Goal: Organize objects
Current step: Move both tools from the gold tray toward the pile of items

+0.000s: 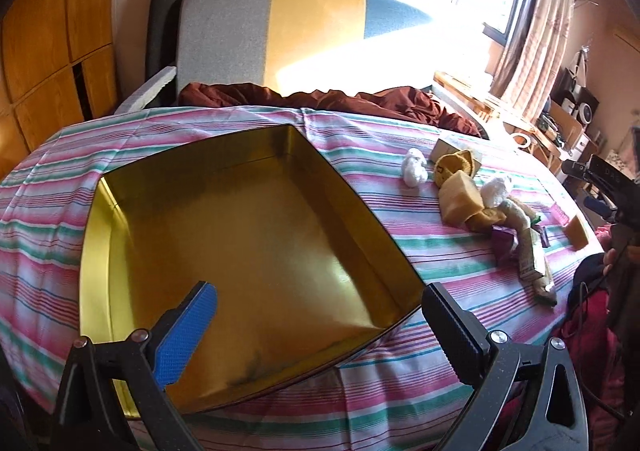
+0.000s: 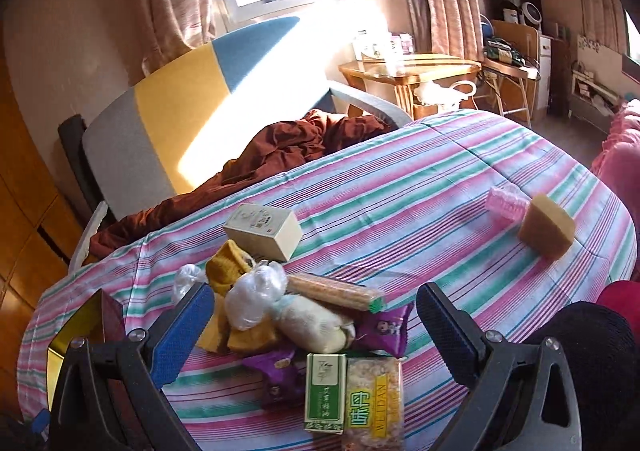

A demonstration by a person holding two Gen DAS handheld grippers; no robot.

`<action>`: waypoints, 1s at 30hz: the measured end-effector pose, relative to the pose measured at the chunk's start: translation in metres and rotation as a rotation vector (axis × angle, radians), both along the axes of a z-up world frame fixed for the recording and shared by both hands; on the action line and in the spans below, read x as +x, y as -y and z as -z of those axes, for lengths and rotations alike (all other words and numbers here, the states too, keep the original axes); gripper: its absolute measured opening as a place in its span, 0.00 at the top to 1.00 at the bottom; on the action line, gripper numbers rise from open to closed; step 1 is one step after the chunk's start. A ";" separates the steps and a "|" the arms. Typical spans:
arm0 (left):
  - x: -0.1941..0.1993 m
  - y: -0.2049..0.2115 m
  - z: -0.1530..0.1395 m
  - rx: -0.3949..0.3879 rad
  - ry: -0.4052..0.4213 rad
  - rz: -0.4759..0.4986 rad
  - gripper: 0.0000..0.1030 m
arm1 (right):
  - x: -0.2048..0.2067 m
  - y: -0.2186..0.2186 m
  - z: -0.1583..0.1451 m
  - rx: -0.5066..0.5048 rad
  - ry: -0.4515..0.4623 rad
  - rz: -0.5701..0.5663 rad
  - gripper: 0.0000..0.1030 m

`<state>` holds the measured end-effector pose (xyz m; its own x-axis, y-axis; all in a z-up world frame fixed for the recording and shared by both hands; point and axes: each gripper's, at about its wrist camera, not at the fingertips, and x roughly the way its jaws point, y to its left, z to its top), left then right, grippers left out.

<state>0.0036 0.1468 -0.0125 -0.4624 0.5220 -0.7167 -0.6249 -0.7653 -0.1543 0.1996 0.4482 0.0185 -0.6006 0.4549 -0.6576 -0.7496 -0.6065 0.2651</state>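
Between the wide-spread jaws of the right tool (image 2: 314, 325) lies the jumble of small things on the striped pink, green and white tablecloth (image 2: 400, 187), and the tool grips none of them. Nearest sit a green and white carton (image 2: 325, 391) with writing too small to read and a clear crinkly snack packet (image 2: 374, 397) lettered "WU DAN". Behind them lie purple foil wrappers (image 2: 384, 329), a long tube of biscuits (image 2: 334, 291), knotted plastic bags (image 2: 256, 297), mustard knitted cloth (image 2: 228, 263) and a cream cardboard box (image 2: 262, 231). Well apart to the right stands a tan sponge wedge (image 2: 546, 229). Over the shiny gold rectangular metal tin (image 1: 248, 235), which holds nothing, hangs the left tool (image 1: 320, 331), equally wide and empty.
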 end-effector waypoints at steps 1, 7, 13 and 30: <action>0.001 -0.007 -0.002 0.005 -0.001 0.020 0.00 | 0.004 -0.006 0.003 -0.010 -0.006 0.016 0.00; 0.003 -0.061 -0.013 -0.001 -0.053 0.124 0.00 | 0.019 -0.030 0.032 -0.198 -0.122 0.051 0.00; -0.005 -0.119 -0.010 -0.038 -0.020 0.203 0.00 | 0.029 -0.037 0.038 -0.242 -0.211 0.065 0.00; -0.042 -0.252 0.031 -0.128 0.087 0.278 0.01 | 0.024 -0.043 0.043 -0.288 -0.227 0.029 0.00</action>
